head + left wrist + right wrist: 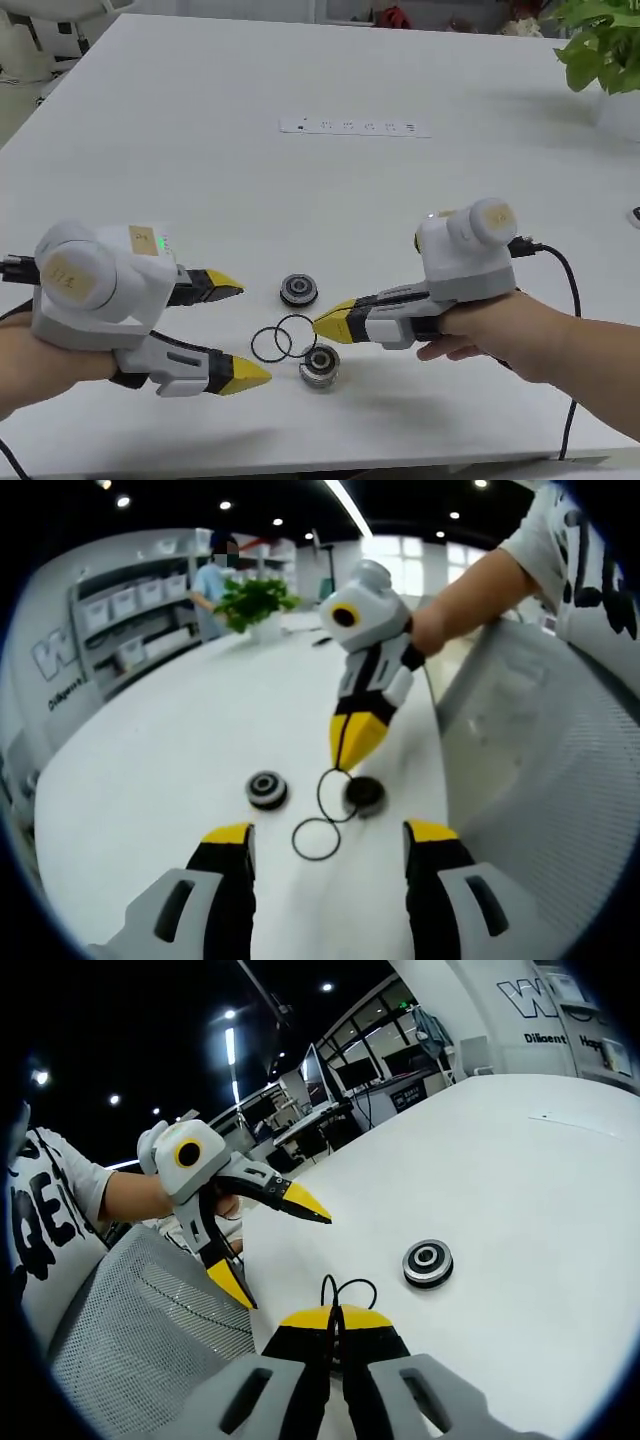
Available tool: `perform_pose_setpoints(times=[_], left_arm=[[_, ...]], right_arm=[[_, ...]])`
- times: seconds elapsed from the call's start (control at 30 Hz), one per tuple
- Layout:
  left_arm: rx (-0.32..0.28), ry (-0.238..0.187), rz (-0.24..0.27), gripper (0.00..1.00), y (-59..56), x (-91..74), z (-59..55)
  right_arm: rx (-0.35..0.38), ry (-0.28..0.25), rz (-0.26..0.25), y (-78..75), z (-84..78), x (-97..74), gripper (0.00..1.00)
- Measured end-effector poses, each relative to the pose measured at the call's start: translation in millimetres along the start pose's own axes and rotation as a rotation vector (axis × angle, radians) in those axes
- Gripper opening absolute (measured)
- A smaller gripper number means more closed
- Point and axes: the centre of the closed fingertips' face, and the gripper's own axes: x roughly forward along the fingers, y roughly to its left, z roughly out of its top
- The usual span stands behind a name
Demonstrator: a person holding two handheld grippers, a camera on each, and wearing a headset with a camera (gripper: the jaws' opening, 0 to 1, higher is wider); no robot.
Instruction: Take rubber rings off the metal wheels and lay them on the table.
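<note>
Black rubber is the worry here, thin and springy. Nearest the person, the left gripper hangs over the white table with its jaws spread wide and nothing between them. Just beyond its tips lies a loose ring, flat on the table. Beside that, the right gripper has its yellow tips pressed together on a second ring. That ring loops down from the tips to the nearer wheel, which shows bare metal. Whether it is quite free of that wheel or caught on its edge I cannot tell.

That is the first risk. If the ring is snagged, a pull away would drag or tip the small wheel, since the open left gripper is not steadying it. The pinch also looks slight, right at the tips, so the ring could slip out or spring off sideways. Released where it is, it would probably land across the loose ring, since the two overlap in the head view.

A little farther out stands the other wheel, apart from both grippers, dark round its rim and so probably with its rubber on. A careless sweep of either gripper could set it rolling.
</note>
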Motion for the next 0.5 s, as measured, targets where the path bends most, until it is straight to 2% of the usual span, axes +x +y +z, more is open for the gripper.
perform_pose_setpoints(times=[0.5], left_arm=[[-0.023,0.003,0.036,0.61,9.2,-9.7,-6.8]], right_arm=[[0.004,0.005,0.003,-4.0,3.7,20.0,0.0]])
